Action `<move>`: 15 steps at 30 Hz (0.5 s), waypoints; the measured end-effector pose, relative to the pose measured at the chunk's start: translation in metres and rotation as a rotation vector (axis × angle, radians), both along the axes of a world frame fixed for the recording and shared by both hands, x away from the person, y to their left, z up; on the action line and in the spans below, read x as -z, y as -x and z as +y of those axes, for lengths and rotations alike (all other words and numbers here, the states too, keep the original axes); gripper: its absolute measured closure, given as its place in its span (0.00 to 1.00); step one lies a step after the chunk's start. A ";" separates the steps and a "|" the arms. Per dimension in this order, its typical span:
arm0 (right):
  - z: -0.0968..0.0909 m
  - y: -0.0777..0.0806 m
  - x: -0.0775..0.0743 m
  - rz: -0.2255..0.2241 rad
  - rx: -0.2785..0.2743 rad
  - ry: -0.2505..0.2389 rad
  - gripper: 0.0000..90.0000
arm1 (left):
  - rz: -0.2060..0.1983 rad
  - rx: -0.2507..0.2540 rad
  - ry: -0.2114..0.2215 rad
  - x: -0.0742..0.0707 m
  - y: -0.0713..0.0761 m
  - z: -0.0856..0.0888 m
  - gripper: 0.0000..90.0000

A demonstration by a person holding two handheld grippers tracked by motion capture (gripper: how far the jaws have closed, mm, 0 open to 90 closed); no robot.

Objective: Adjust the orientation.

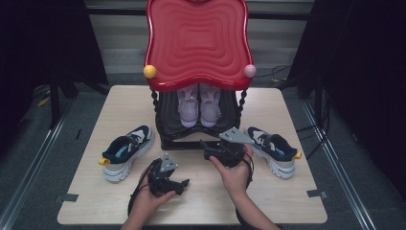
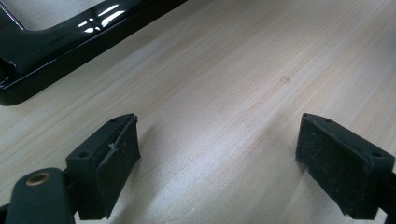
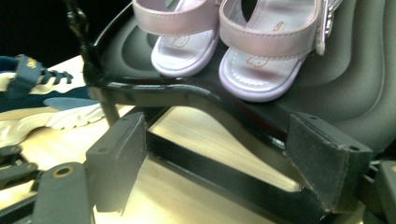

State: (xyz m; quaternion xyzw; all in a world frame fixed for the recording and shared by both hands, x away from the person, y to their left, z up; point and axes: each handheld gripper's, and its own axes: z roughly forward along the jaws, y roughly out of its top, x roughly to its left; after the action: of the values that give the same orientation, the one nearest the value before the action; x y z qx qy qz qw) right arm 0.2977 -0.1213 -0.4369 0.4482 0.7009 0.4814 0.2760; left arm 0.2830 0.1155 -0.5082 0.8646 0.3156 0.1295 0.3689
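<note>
Before the rack, the right tool gapes toward the sandals, ready to grip; the left tool rests open.

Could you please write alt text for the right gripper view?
The right claw, jaws open with nothing between them, faces a pair of pink sandals on the black shelf of a rack. A navy and white sneaker lies on the table at left.

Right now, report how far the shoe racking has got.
Done: the pink sandals sit as a pair on the rack's black shelf. In hand: nothing; the right gripper is open facing the rack, the left gripper open over bare table. Left: both sneakers, left sneaker and right sneaker, lie on the table.
</note>
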 end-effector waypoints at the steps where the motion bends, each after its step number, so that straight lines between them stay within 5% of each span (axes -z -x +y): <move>1: -0.001 0.002 0.000 0.005 -0.010 -0.002 0.23 | 0.000 0.000 0.000 0.000 0.000 0.000 0.14; 15: -0.012 0.024 0.010 0.043 -0.127 0.039 0.22 | 0.003 -0.004 -0.002 0.000 0.000 0.000 0.15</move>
State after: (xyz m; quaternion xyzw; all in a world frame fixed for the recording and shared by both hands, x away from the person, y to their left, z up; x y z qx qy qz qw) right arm 0.2734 -0.1333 -0.4469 0.4075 0.7429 0.4745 0.2385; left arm 0.2828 0.1156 -0.5080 0.8645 0.3177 0.1295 0.3673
